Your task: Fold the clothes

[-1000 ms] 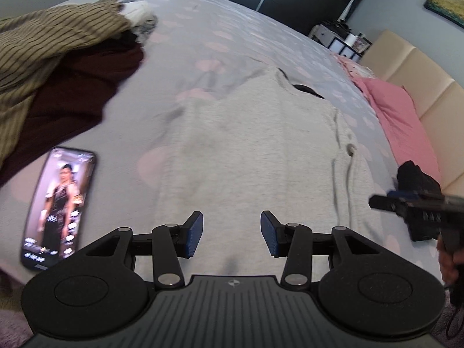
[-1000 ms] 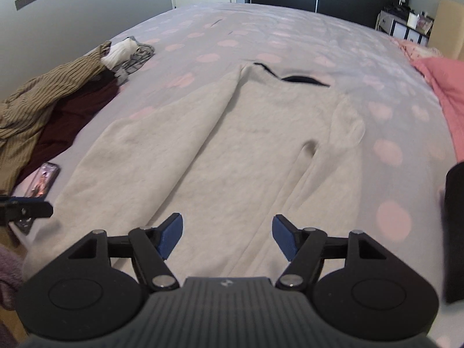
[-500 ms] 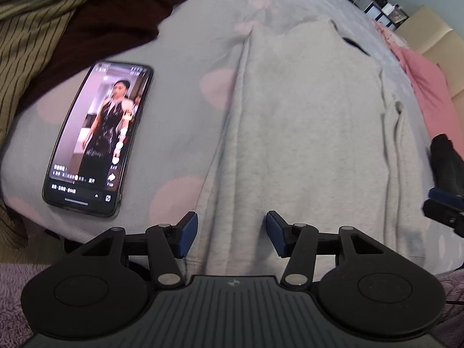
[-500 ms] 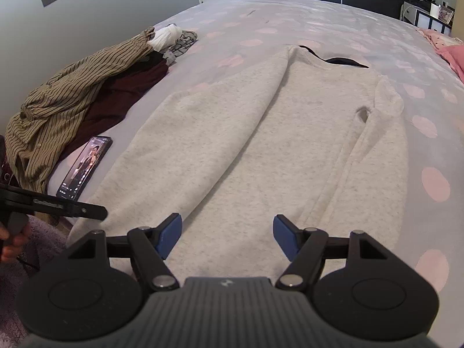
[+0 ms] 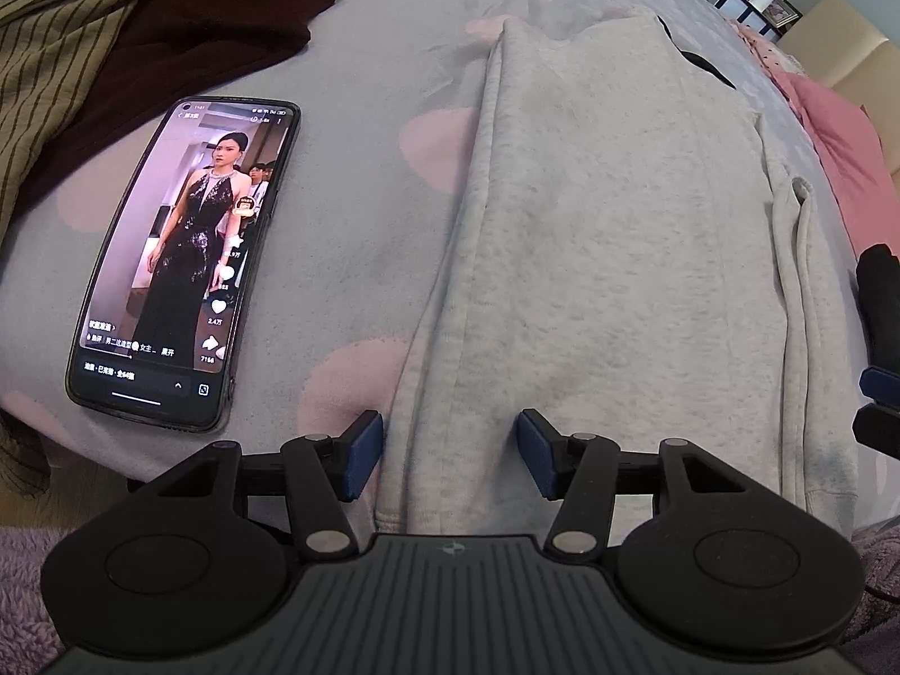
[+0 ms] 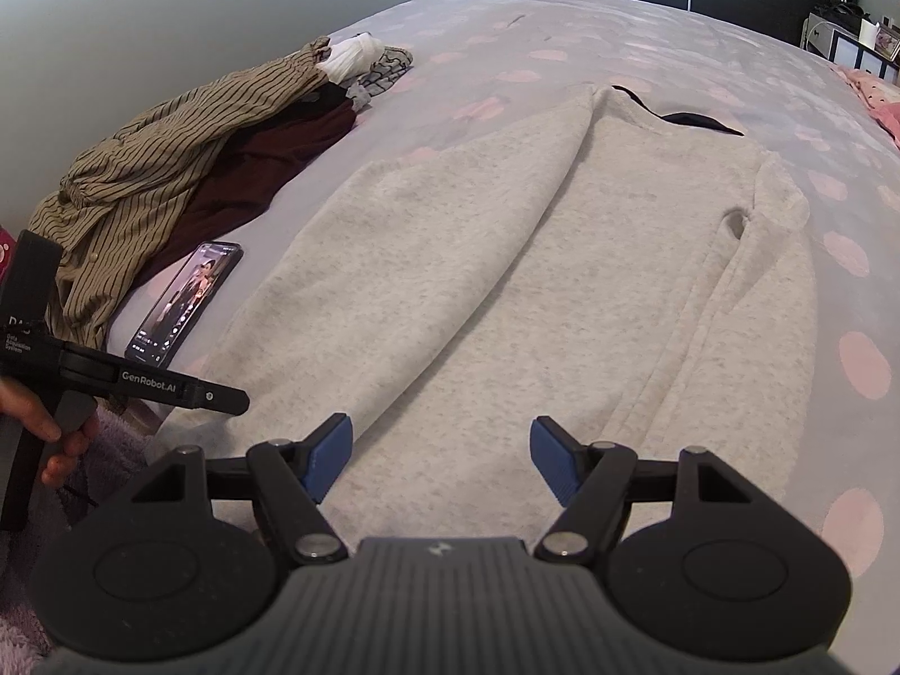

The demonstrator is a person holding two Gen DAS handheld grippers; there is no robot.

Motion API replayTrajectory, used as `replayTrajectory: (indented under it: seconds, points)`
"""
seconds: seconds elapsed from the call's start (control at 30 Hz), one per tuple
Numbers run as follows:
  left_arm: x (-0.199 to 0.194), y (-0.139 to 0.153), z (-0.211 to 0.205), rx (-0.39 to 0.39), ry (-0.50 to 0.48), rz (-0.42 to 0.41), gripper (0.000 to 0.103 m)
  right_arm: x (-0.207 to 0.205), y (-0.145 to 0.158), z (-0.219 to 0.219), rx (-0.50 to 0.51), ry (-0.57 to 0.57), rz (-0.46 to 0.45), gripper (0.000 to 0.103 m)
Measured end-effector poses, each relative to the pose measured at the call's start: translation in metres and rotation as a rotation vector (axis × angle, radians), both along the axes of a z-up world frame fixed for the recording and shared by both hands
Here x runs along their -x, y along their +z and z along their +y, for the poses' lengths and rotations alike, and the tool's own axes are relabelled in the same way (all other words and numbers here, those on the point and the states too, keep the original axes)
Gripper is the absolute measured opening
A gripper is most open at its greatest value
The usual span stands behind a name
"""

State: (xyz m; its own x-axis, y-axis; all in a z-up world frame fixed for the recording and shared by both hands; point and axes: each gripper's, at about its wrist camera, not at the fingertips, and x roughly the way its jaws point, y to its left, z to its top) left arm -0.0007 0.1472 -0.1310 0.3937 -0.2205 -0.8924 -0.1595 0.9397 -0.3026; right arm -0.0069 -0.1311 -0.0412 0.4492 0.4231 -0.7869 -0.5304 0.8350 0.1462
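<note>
- Here, a grey sweater (image 5: 590, 236) lies flat on the bed (image 5: 360, 129), neck away from the cameras, hem at the near edge, both sleeves folded in along its sides.
- The left gripper (image 5: 450, 453) sits low over the hem's left part, jaws wide, nothing between them; cloth shows in the gap.
- The right gripper (image 6: 441, 458) hovers over the hem further right, jaws wide too, empty.
- A phone (image 5: 180, 264) with a lit screen lies just left of the sweater, apart from it, near the left gripper.
- Beyond the phone, a striped shirt (image 6: 152, 185) lies heaped over a maroon garment (image 6: 270, 174); white and patterned cloth (image 6: 365, 62) sits at the pile's far end.
- Pink bedding (image 5: 838, 146) lies right of the sweater.
- A hand (image 6: 39, 433) grips the left tool's handle at the bed's edge.
</note>
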Motion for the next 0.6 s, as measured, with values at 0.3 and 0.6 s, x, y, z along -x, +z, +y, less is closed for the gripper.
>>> replayTrajectory:
  seconds: [0.3,0.6]
  points:
    - [0.012,0.022,-0.010,-0.063,-0.066,-0.104,0.008,0.004,-0.001,0.005,0.007,0.024,-0.004,0.073]
    - [0.028,0.074,-0.073,-0.248,-0.288,-0.304,0.007,0.015,-0.018,0.018,0.018,0.066,0.059,0.073]
